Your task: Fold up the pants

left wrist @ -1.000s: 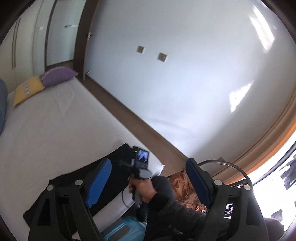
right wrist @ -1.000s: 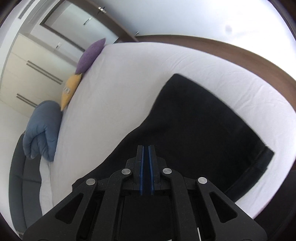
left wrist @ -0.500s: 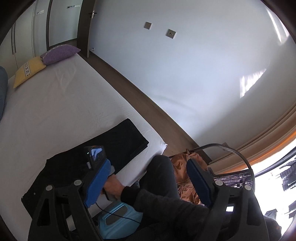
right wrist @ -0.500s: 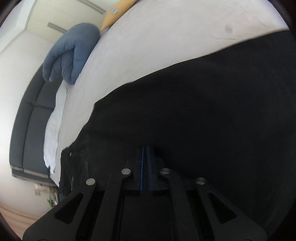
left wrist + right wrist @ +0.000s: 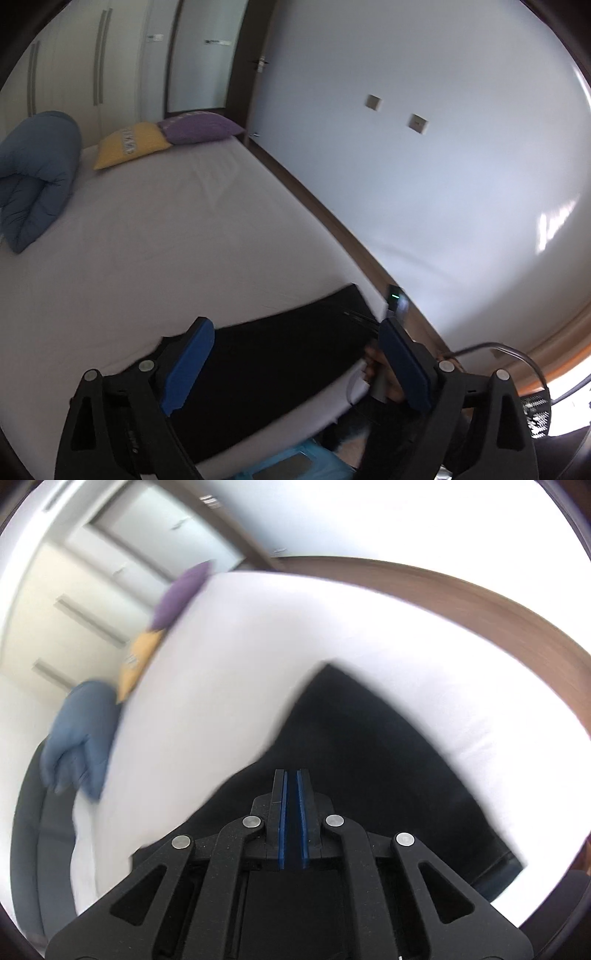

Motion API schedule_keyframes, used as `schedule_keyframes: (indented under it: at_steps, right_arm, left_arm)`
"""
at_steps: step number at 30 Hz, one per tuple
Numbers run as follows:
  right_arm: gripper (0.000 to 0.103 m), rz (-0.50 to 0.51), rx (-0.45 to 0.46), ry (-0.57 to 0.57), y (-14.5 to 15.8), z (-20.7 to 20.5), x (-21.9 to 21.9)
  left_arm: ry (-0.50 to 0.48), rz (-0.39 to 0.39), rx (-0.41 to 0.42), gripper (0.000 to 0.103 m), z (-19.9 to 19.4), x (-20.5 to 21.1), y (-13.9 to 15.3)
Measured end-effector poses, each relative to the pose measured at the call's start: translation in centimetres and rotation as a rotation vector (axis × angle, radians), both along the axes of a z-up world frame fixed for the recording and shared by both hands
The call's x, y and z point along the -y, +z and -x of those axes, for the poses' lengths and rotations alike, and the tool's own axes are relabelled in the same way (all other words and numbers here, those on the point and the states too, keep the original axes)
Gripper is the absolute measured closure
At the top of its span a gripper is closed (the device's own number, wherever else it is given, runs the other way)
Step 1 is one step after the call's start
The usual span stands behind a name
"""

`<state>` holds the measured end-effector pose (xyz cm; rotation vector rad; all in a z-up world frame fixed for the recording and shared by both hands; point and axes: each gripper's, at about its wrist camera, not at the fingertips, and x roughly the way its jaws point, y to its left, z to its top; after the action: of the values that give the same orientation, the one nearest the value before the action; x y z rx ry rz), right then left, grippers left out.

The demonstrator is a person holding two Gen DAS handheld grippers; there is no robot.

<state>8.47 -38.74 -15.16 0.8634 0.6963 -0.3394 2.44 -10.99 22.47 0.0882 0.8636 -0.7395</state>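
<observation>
Black pants (image 5: 280, 354) flat on white bed (image 5: 155, 240), both grippers above them, nothing grasped.

Pants lie along bed's near edge, one end reaching toward the right edge by the brown frame (image 5: 480, 602); in the right wrist view they spread dark under and past the tool. Left gripper (image 5: 295, 354) jaws wide and opening, blue pads either side of the fabric in view, not pressing on it, released. Right gripper (image 5: 291, 775) pads clenched almost together, thin slit left, opening a little, no cloth visible between them; right view motion-blurred. A hand (image 5: 373, 363) on the other tool shows just behind left gripper's right finger. Far end of bed: blue duvet (image 5: 33, 173) at left, yellow pillow (image 5: 129, 144), purple pillow (image 5: 199, 127) beside it. Wardrobe (image 5: 74, 74) behind.
</observation>
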Motion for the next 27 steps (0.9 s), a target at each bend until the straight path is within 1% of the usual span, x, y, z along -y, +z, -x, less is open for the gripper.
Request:
schedule_keyframes:
  at_steps: [1, 2, 3, 5, 6, 7, 8, 9, 10, 11, 12, 13, 14, 15, 16, 18, 19, 21, 22, 23, 24, 25, 26, 27]
  right_arm:
    - [0.097, -0.028, 0.036, 0.069, 0.0, -0.9, -1.7]
    - [0.097, -0.056, 0.063, 0.134, -0.1, -1.8, -3.5]
    - [0.097, -0.092, 0.093, 0.213, -0.5, -3.1, -5.8]
    - [0.097, -0.186, 0.154, 0.382, -2.3, -6.3, -11.2]
    - [0.097, -0.216, 0.171, 0.426, -3.2, -7.7, -13.7]
    - [0.097, -0.250, 0.192, 0.484, -4.2, -9.1, -16.1]
    - [0.097, -0.275, 0.198, 0.526, -5.1, -10.3, -17.8]
    - [0.097, -0.306, 0.186, 0.549, -6.2, -11.4, -19.8]
    - [0.097, -0.340, 0.149, 0.552, -8.0, -12.5, -20.6]
    - [0.099, -0.341, 0.083, 0.536, -9.7, -13.3, -21.0]
    - [0.103, -0.338, 0.051, 0.512, -10.8, -13.6, -20.7]
    - [0.103, -0.390, 0.080, 0.498, -11.4, -13.8, -20.0]
    - [0.103, -0.378, 0.084, 0.475, -10.9, -13.7, -19.0]
    - [0.103, -0.306, 0.067, 0.435, -10.3, -13.4, -17.9]
    - [0.103, -0.275, 0.066, 0.401, -10.2, -12.3, -16.4]
    - [0.103, -0.261, 0.085, 0.273, -10.1, -10.4, -12.1]
    - [0.103, -0.238, 0.095, 0.201, -9.7, -9.2, -9.8]
    - [0.103, -0.171, 0.084, 0.057, -8.0, -6.6, -5.6]
    - [0.103, -0.137, 0.069, -0.026, -7.2, -5.3, -4.4]
    - [0.103, -0.125, 0.060, -0.084, -6.5, -4.5, -3.6]
    - [0.100, -0.113, 0.064, -0.140, -5.6, -3.6, -3.6]
    - [0.095, -0.094, 0.084, -0.162, -4.6, -3.2, -4.3]
    - [0.095, -0.084, 0.102, -0.145, -4.0, -3.2, -5.5]
    - [0.095, -0.098, 0.129, -0.081, -3.6, -3.9, -7.4]
  left_arm:
    - [0.055, -0.006, 0.022, 0.010, -1.4, -1.2, -1.9]
    - [0.105, 0.006, 0.034, 0.010, -3.2, -2.6, -4.6]
    - [0.134, 0.023, 0.042, 0.010, -4.5, -3.7, -6.9]
    - [0.271, 0.032, 0.047, 0.010, -7.3, -6.8, -12.7]
    - [0.319, 0.043, 0.049, 0.010, -8.2, -8.0, -15.2]
    - [0.363, 0.047, 0.053, 0.010, -9.2, -9.4, -18.3]
    - [0.400, 0.028, 0.048, 0.010, -9.9, -10.2, -20.6]
    - [0.460, 0.009, 0.003, 0.014, -10.7, -11.4, -23.6]
    - [0.492, 0.014, -0.040, 0.019, -11.2, -12.2, -26.0]
    - [0.506, 0.031, -0.099, 0.021, -11.6, -13.0, -28.4]
    - [0.521, 0.040, -0.162, 0.029, -11.9, -13.6, -30.6]
    - [0.521, 0.037, -0.193, 0.031, -11.8, -13.7, -32.2]
    - [0.516, 0.016, -0.208, 0.032, -11.7, -13.7, -33.5]
    - [0.516, -0.016, -0.217, 0.037, -11.5, -13.5, -34.8]
    - [0.512, -0.030, -0.223, 0.041, -11.2, -13.2, -35.6]
    - [0.495, -0.044, -0.192, 0.042, -10.8, -12.9, -36.0]
    - [0.491, -0.066, -0.187, 0.043, -10.8, -12.5, -36.1]
    - [0.479, -0.121, -0.172, 0.043, -11.0, -11.6, -36.2]
    - [0.480, -0.134, -0.165, 0.043, -11.1, -11.4, -36.3]
    - [0.480, -0.142, -0.160, 0.043, -11.1, -11.2, -36.4]
    - [0.480, -0.147, -0.153, 0.043, -11.1, -11.0, -36.5]
    - [0.478, -0.152, -0.146, 0.043, -10.8, -10.8, -36.5]
    - [0.476, -0.159, -0.138, 0.043, -10.9, -10.7, -36.6]
    - [0.474, -0.168, -0.130, 0.043, -10.8, -10.4, -36.7]
